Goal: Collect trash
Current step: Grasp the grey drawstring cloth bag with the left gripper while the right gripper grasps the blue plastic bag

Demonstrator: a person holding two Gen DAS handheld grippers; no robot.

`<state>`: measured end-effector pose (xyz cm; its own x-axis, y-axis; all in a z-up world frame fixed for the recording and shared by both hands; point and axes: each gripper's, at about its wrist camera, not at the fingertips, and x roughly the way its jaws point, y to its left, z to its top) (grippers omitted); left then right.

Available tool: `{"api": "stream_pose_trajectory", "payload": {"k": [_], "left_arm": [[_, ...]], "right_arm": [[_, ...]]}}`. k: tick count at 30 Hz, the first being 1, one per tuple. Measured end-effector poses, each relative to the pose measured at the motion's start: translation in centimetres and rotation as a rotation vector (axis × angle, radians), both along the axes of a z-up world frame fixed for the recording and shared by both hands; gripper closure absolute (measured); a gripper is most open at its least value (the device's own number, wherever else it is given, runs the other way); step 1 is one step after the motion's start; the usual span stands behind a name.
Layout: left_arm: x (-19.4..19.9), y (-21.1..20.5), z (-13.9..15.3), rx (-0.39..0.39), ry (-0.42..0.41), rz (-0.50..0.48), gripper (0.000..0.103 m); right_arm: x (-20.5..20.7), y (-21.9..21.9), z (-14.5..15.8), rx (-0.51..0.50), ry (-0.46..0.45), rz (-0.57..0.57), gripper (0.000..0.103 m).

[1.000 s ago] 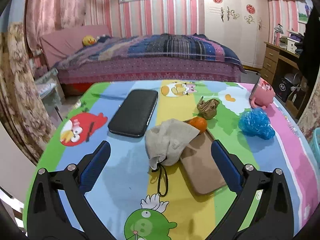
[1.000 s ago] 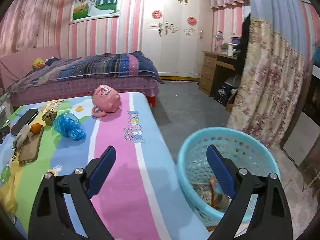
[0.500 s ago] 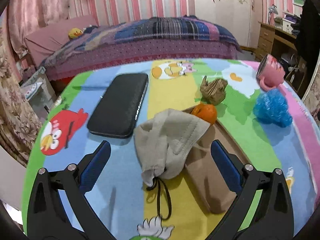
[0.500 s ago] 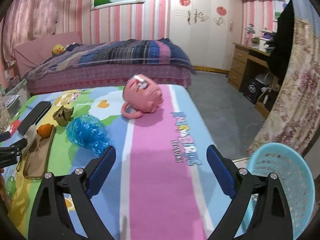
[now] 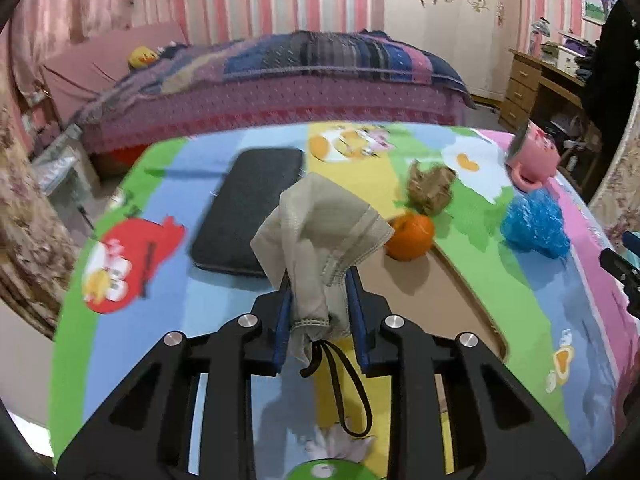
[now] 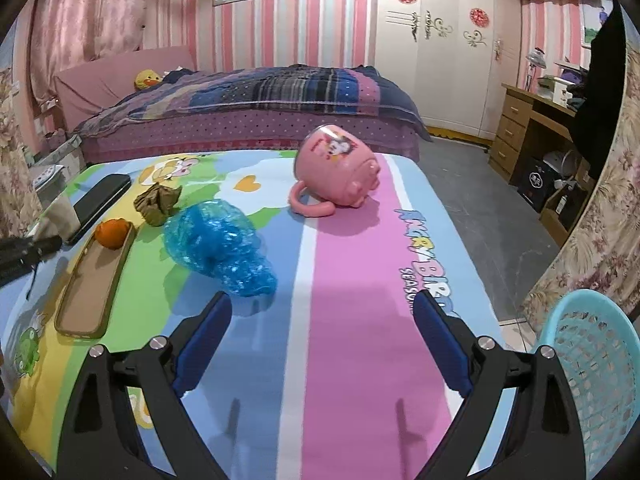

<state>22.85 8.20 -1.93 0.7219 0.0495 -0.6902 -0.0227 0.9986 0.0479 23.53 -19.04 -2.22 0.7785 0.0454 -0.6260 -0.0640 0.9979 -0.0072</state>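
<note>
A grey face mask [image 5: 320, 232] with a black ear loop is bunched upright between the blue pads of my left gripper [image 5: 319, 280], whose jaws are closing and press on it, just above the colourful tablecloth [image 5: 168, 312]. A crumpled blue plastic wrap [image 6: 220, 246] lies just beyond the left finger of my right gripper [image 6: 322, 300], which stands wide open over the pink stripe with nothing between its fingers. A crumpled brown paper [image 6: 156, 202] sits behind the wrap.
An orange [image 5: 412, 236] rests on the far end of a brown phone case [image 6: 94, 284]. A black case [image 5: 248, 204] lies at the left, a tipped pink mug [image 6: 340, 172] at the back. A teal basket [image 6: 592, 380] stands on the floor, right of the table.
My left gripper moved in over the mask and its jaws came together, bunching it up. My right gripper swung left from over the basket to over the table, toward the blue wrap.
</note>
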Motion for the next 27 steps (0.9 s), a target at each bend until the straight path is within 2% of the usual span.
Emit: {"api": "stream_pose_trajectory", "payload": {"k": [4, 8, 11, 12, 13, 14, 15, 16, 19, 24, 27], "left_arm": [[0.1, 1.6, 0.6, -0.004, -0.022, 0.063, 0.079], [0.6, 2.8, 0.1, 0.044, -0.016, 0.127, 0.079], [0.9, 3.9, 0.0, 0.012, -0.011, 0.148, 0.079], [1.0, 4.1, -0.1, 0.004, -0.007, 0.153, 0.079], [1.1, 4.2, -0.1, 0.005, -0.006, 0.157, 0.079], [1.1, 4.2, -0.1, 0.012, -0.008, 0.159, 0.079], [1.0, 4.1, -0.1, 0.017, -0.009, 0.156, 0.079], [1.0, 3.8, 0.0, 0.016, -0.012, 0.149, 0.079], [0.7, 3.0, 0.4, 0.020, -0.025, 0.131, 0.079], [-0.5, 0.3, 1.6, 0.037, -0.070, 0.071, 0.079], [-1.0, -1.7, 2.2, 0.037, -0.088, 0.032, 0.079]], "right_arm": [[1.4, 2.0, 0.3, 0.003, 0.003, 0.046, 0.013], [3.8, 4.2, 0.1, -0.016, 0.029, 0.086, 0.013], [6.3, 5.9, -0.7, -0.036, 0.085, 0.123, 0.014], [6.6, 6.2, -1.0, -0.035, 0.100, 0.131, 0.018], [7.0, 6.5, -1.4, -0.036, 0.118, 0.142, 0.033], [7.5, 6.7, -2.1, -0.034, 0.154, 0.157, 0.042], [7.5, 6.8, -2.4, -0.024, 0.162, 0.163, 0.055], [7.1, 6.6, -2.5, 0.001, 0.155, 0.170, 0.061], [5.7, 5.9, -2.1, 0.002, 0.119, 0.165, 0.069], [1.4, 1.6, 0.0, 0.046, 0.059, 0.086, 0.070], [-1.5, -0.9, 1.4, 0.014, 0.031, 0.031, 0.070]]}}
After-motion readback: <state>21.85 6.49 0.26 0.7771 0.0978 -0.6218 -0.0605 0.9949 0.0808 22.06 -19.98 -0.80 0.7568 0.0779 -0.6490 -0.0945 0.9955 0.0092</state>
